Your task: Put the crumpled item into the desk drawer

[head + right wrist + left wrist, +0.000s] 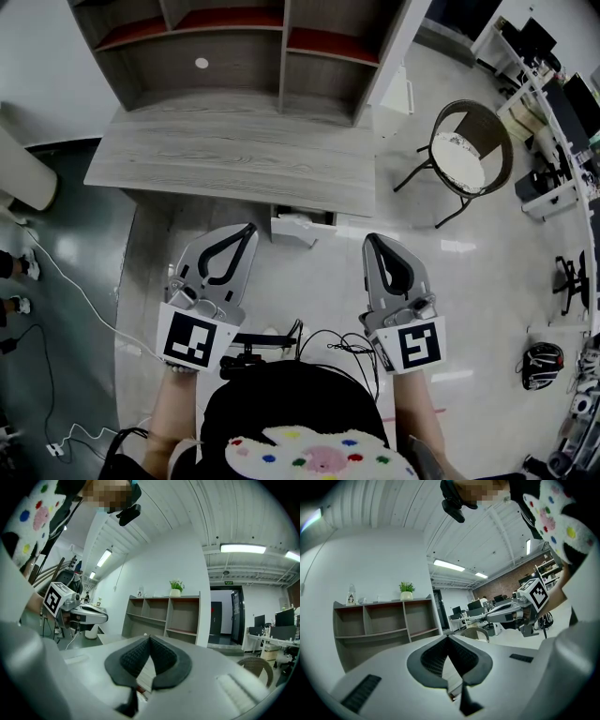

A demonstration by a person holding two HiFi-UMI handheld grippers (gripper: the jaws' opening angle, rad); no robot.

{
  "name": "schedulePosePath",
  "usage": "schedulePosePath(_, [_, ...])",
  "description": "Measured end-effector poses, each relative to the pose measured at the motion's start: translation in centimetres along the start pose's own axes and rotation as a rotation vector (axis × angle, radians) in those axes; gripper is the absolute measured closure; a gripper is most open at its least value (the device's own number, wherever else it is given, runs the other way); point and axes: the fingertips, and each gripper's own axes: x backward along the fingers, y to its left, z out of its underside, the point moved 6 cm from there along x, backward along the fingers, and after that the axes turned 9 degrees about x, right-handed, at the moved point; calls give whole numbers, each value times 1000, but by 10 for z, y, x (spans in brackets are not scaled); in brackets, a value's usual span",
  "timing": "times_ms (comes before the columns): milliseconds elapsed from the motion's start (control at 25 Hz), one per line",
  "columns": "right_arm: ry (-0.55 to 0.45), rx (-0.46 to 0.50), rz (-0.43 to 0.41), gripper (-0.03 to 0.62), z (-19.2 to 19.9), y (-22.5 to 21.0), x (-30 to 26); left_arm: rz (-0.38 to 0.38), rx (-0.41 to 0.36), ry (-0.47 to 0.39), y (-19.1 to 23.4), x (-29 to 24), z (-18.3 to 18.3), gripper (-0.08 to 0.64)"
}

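Short of the worktop's point(234, 150) front edge, we hold the left tool point(247, 229) and right tool point(369, 240) level and side by side, both pointing at it, jaws pressed together on nothing. In the part-open drawer point(296, 236) under that edge lies a pale lump point(298, 219), too small to make out.

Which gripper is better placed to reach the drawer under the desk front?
Left, narrowly. The left gripper and right gripper are both shut and empty, flanking the drawer; the left tip looks slightly nearer it.
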Motion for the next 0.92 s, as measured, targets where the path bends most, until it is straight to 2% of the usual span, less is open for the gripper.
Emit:
schedulePosePath(80, [1,3,-2,583,0,0,1,-5,9,-2,-1,0,-1,554])
schedulePosePath(280, [1,3,-3,583,-1,-1,2,5,-40,3,-2,1,-3,554])
schedulePosePath(440, [-2,3,-6,583,0,-1,0,-9,-1,2,-2,1,0,553])
schedulePosePath(600, [1,-1,-13,583,1,2,0,1,-48,6,-3,3,0,554])
schedulePosePath(920, [6,-4,-26,583,5,7,-4,-5,-51,13,0,5,3,554])
